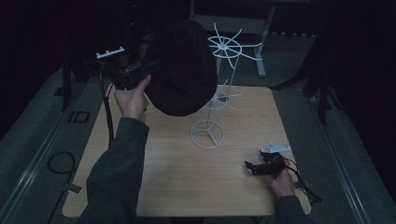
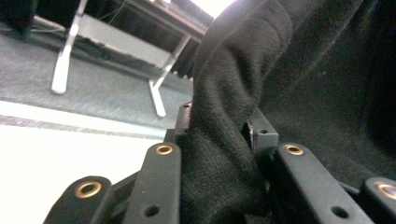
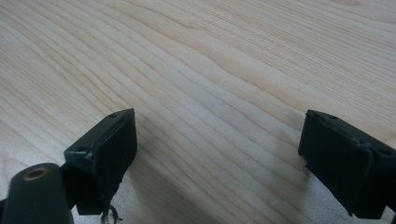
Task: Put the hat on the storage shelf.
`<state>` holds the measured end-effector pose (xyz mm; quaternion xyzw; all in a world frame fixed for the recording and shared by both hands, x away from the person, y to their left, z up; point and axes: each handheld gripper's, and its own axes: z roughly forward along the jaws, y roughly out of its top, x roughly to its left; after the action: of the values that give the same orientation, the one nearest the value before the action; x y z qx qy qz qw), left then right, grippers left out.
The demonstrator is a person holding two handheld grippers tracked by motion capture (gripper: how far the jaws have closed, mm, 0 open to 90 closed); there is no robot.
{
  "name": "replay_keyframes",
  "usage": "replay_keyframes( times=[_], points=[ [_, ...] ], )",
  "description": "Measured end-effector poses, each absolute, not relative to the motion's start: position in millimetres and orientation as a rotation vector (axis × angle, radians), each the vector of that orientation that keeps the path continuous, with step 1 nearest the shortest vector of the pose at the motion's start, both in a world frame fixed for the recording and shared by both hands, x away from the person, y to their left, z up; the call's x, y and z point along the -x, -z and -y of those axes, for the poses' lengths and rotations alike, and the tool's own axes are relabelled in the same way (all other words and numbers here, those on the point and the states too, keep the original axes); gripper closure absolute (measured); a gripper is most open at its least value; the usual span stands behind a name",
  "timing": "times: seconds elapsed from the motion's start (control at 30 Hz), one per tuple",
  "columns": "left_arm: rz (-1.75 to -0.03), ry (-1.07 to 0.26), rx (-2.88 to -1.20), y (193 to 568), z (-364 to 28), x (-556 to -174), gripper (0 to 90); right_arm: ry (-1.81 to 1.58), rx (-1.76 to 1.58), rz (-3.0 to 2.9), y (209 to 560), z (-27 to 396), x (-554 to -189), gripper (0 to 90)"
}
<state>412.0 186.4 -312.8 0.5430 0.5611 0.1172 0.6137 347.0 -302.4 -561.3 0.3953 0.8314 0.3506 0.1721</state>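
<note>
Left gripper (image 1: 128, 74) clamped on edge fold of black knitted fabric hat (image 1: 182, 65), pads pressing cloth (image 2: 224, 154) between them. Hat held up off light wooden table (image 1: 177, 177), hanging beside top spokes of white wire hat stand (image 1: 219, 88); long axis roughly vertical, tilted, crown bulging toward stand. Right gripper (image 1: 254, 167) low on table's near right, jaws wide apart, nothing between.

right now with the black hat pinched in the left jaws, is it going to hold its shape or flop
The black hat looks like soft knit that bunches between the left gripper jaws, so it will probably sag and fold. It likely weighs little. The thin white wire stand beside it may tip if bumped.
</note>
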Motion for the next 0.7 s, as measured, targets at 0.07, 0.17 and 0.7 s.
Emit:
replay_keyframes(
  times=[0.07, 0.17, 0.7],
  points=[
    [-1.293, -0.266, -1.271, 313.5, -185.8, -413.0, 68.9, -0.995, -1.121, -2.360, 561.3, 302.4, -347.0, 11.4],
    [-1.283, -0.256, -1.294, 314.7, -184.6, -413.9, 65.8, -0.995, -1.121, -2.360, 561.3, 302.4, -347.0, 11.4],
    [-1.298, -0.215, -1.380, 321.8, -178.8, -422.1, 54.4, -0.996, -1.123, -2.360, 561.3, 302.4, -346.9, 11.4]
  ],
)
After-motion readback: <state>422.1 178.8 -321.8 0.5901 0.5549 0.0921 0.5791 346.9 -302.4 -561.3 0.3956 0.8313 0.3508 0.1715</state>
